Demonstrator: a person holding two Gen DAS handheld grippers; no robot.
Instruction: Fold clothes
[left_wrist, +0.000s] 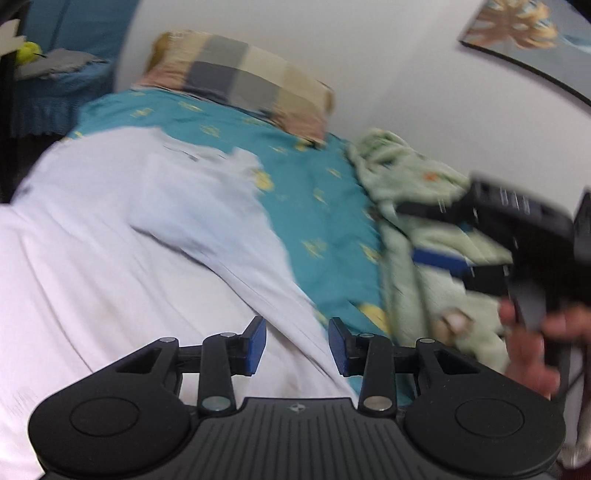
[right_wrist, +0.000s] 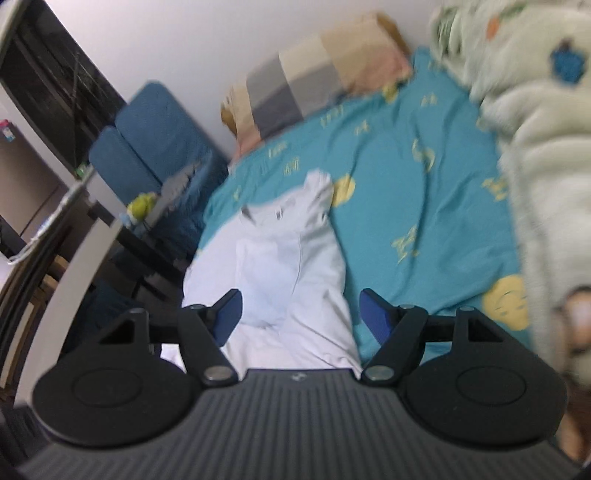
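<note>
A white garment (left_wrist: 122, 236) lies spread on a teal bed sheet (left_wrist: 317, 206), one part folded over itself. My left gripper (left_wrist: 297, 345) is open and empty, just above the garment's right edge. The right gripper (left_wrist: 480, 236) shows at the right of the left wrist view, held by a hand over a pale green blanket (left_wrist: 417, 206). In the right wrist view the white garment (right_wrist: 288, 258) lies straight ahead on the sheet (right_wrist: 424, 206). My right gripper (right_wrist: 301, 317) is open and empty above the garment's near end.
A checked pillow (left_wrist: 240, 77) lies at the head of the bed by the white wall. The green blanket (right_wrist: 535, 147) is heaped along the bed's right side. A blue chair (right_wrist: 155, 136) and dark furniture (right_wrist: 55, 96) stand left of the bed.
</note>
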